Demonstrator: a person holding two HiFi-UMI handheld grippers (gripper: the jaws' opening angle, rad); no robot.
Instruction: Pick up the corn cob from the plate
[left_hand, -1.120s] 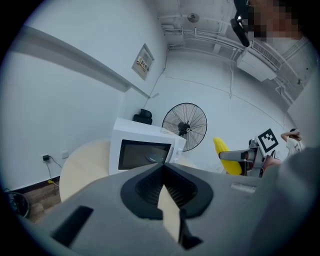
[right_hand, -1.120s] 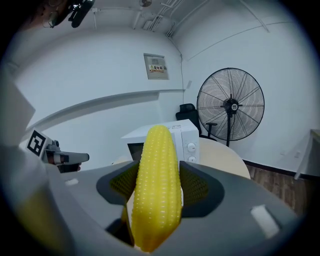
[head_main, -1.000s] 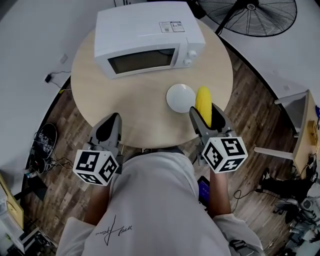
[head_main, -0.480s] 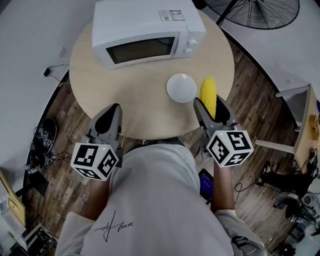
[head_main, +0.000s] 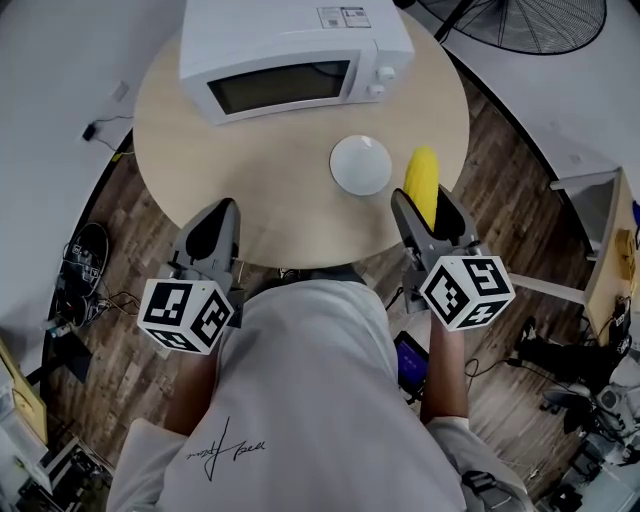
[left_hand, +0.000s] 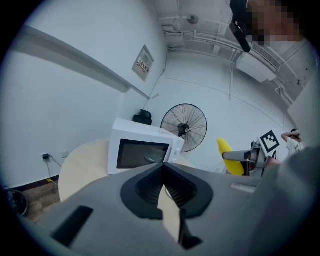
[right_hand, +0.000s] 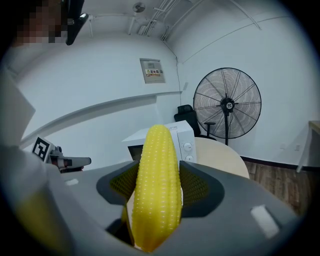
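Step in hand: lifting the corn cob away from the plate; judged nearly done
Right gripper: clenched on the cob's near half
Left gripper: jaws together, nothing between them, idle at the table's near edge
Method: hold even pressure, raise straight, avoid twisting the rounded cob loose
Cob position: off the plate, just right of it
Cob look: bright yellow, neat kernel rows, tapered far tip

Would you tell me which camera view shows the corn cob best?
The right gripper view: the corn cob fills the centre, clamped between the right gripper's jaws, kernels sharp. The head view shows only its upper end past that gripper; the left gripper view shows it small and distant.
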